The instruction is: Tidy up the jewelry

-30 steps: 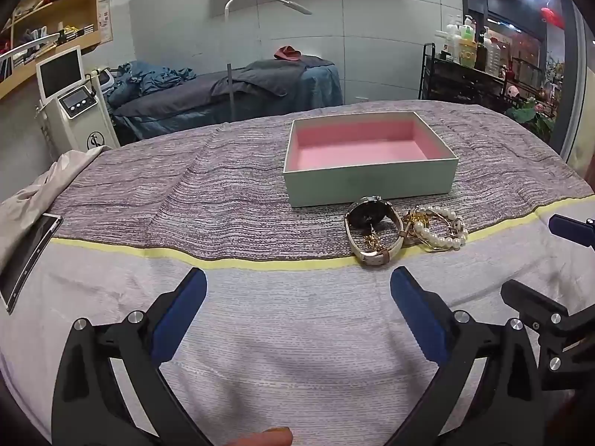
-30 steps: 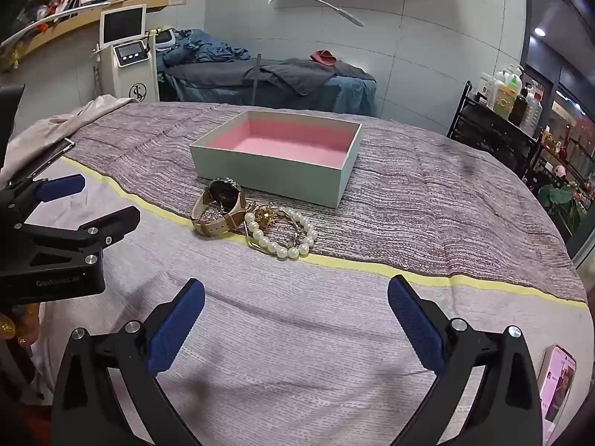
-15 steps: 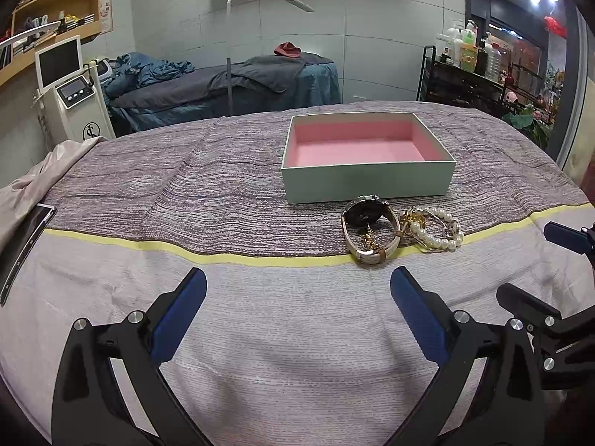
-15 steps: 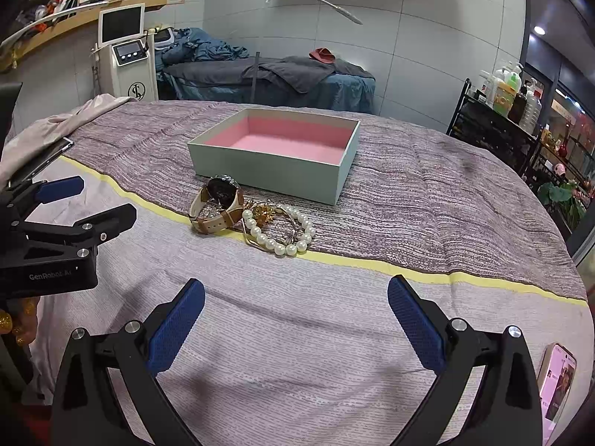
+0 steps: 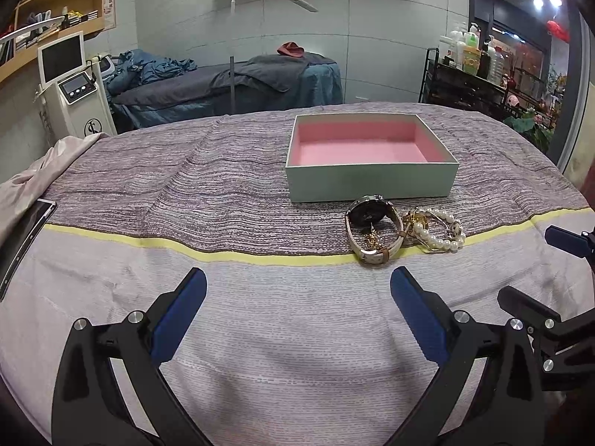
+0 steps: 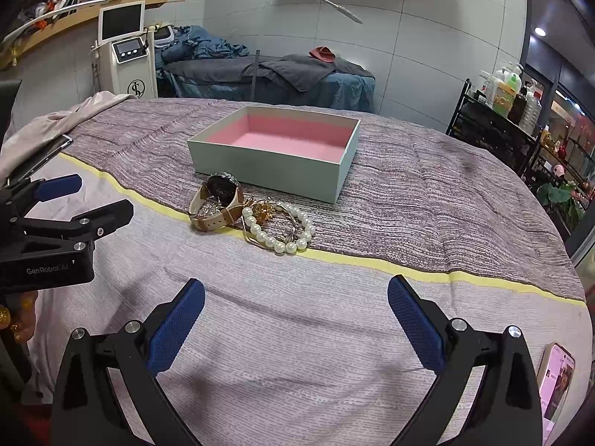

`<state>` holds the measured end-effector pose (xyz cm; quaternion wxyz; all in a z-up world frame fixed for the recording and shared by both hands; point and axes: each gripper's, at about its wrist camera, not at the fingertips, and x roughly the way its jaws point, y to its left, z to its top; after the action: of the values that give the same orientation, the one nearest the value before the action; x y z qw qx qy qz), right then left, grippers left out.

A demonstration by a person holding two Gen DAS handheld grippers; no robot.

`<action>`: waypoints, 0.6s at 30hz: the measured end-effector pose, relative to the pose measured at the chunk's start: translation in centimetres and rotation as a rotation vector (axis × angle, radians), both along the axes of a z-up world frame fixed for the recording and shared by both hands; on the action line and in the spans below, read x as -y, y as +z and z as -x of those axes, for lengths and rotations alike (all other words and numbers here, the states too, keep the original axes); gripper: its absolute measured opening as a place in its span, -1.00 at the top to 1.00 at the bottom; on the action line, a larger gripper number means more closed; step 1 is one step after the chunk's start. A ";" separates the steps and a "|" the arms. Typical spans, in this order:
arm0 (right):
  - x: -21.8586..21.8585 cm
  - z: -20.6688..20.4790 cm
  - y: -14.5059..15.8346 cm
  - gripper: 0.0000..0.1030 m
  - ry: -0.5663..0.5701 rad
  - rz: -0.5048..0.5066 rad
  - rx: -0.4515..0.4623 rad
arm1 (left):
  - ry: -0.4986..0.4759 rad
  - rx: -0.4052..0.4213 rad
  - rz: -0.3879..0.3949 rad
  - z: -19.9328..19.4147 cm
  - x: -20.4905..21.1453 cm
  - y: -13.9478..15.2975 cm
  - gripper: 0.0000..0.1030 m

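Note:
A pale green box [image 5: 372, 182] [image 6: 267, 165] with a pink lining sits open and empty on the striped cloth. Just in front of it lie a watch [image 5: 373, 232] [image 6: 217, 204] with a tan strap, a gold chain piece [image 6: 262, 211] and a pearl bracelet [image 5: 442, 230] [image 6: 280, 230], bunched together. My left gripper [image 5: 295, 297] is open, hovering short of the jewelry and to its left. My right gripper [image 6: 295, 304] is open too, low over the cloth in front of the pearls. Each gripper shows at the edge of the other's view.
A phone [image 6: 557, 383] lies at the cloth's near right edge and a dark tablet [image 5: 22, 234] at the left edge. Pinkish fabric [image 5: 33, 171] is heaped at the far left. A treatment bed [image 5: 230, 85], a white machine [image 5: 74, 89] and a bottle rack [image 5: 476, 85] stand behind.
Both grippers have drifted slightly forward toward the jewelry, which sits a little lower and nearer in the views. Both stay open; nothing on the cloth moved.

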<state>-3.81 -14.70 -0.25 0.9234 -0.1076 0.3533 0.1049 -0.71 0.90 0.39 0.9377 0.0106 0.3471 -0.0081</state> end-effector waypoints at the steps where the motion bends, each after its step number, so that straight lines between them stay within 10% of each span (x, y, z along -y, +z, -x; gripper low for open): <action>1: 0.0 0.0 0.0 -0.88 0.000 0.000 0.000 | -0.001 0.000 -0.001 0.0 0.0 0.0 -0.90; 18: 0.1 0.0 -0.2 -0.88 -0.005 0.003 -0.005 | -0.016 0.008 -0.015 0.3 0.3 0.1 -0.90</action>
<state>-3.85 -14.78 -0.44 0.9225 -0.1081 0.3561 0.1024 -1.03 0.56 0.52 0.9389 0.0208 0.3434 -0.0130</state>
